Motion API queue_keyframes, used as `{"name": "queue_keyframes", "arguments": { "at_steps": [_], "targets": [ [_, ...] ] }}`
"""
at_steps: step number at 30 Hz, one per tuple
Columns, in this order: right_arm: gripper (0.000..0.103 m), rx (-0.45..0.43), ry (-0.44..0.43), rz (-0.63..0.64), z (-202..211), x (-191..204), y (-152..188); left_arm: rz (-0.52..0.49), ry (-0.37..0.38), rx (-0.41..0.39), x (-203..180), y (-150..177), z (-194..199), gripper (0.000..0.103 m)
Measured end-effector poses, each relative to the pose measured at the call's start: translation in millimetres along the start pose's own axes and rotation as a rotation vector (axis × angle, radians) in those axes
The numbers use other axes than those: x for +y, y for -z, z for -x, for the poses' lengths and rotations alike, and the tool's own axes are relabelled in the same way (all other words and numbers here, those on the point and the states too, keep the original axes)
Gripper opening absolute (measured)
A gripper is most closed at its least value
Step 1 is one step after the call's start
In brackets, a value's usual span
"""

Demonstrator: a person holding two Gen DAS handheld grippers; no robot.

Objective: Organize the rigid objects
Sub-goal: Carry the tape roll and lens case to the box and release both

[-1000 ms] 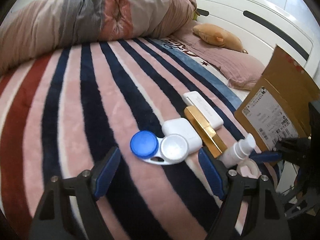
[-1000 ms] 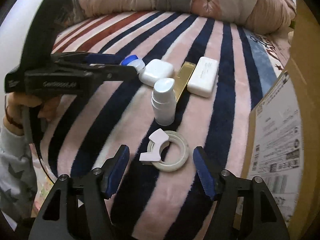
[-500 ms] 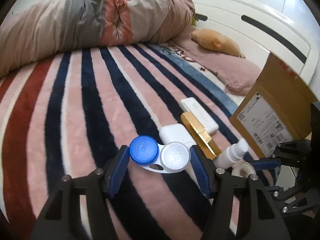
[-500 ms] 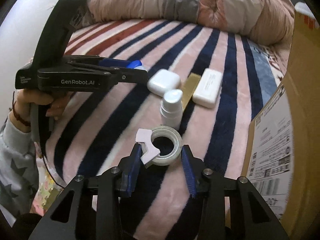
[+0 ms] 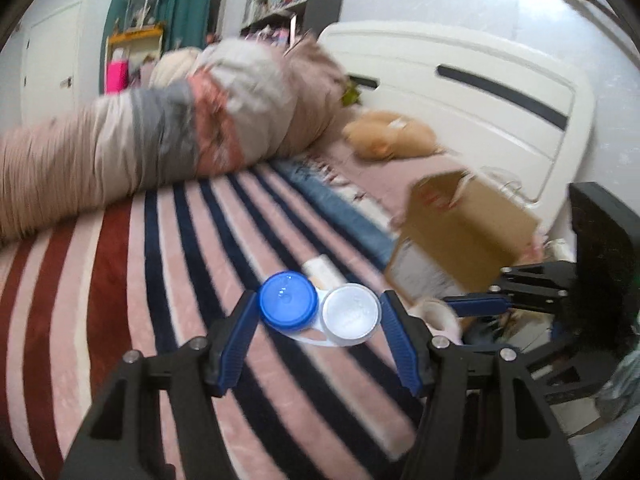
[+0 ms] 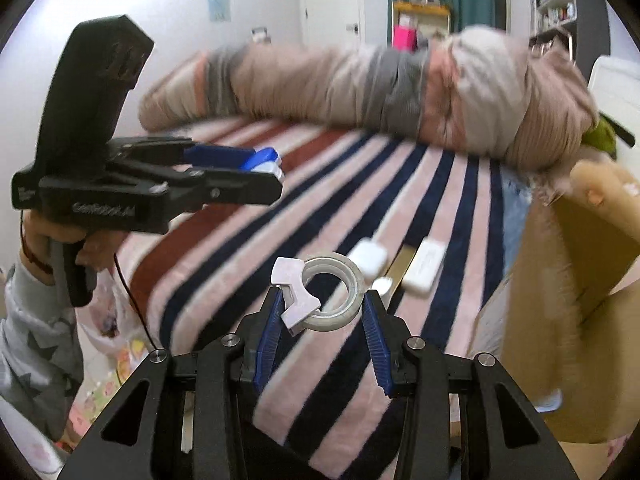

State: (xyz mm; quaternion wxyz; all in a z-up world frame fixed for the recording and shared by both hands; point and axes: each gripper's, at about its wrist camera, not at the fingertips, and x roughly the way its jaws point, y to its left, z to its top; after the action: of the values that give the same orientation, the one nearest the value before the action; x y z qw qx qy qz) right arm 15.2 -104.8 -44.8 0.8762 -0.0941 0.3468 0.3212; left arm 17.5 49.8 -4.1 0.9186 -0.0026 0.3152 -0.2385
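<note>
My left gripper is shut on a contact lens case with one blue cap and one white cap, held lifted above the striped bed. It also shows in the right wrist view. My right gripper is shut on a white tape roll with its white plastic cutter, also lifted; the roll shows in the left wrist view. On the blanket lie a white case, a gold bar, a white box and a spray bottle, partly hidden behind the tape.
An open cardboard box stands at the right on the bed, also in the right wrist view. A rolled duvet lies across the far side. A white headboard and a plush toy are behind.
Both grippers closed on their objects and lifted them off the blanket: left with the lens case, right with the tape roll. Both views now look higher over the bed.
</note>
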Motion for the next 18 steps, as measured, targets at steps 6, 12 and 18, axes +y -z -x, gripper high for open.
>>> {"name": "queue_keyframes", "arguments": {
  "at_steps": [6, 12, 18],
  "targets": [
    [0.036, -0.128, 0.048, -0.047, 65.6, -22.1, 1.0, -0.080, 0.051, -0.042, -64.7, -36.9, 16.2, 0.059],
    [0.036, -0.154, 0.141, -0.145, 105.9, -79.3, 20.9, -0.150, 0.120, -0.017, -127.8, -68.0, -15.0, 0.059],
    [0.036, -0.099, 0.208, -0.223, 110.8, -136.7, 44.1, -0.199, 0.141, 0.062, -169.8, -81.2, -60.2, 0.059]
  ]
}}
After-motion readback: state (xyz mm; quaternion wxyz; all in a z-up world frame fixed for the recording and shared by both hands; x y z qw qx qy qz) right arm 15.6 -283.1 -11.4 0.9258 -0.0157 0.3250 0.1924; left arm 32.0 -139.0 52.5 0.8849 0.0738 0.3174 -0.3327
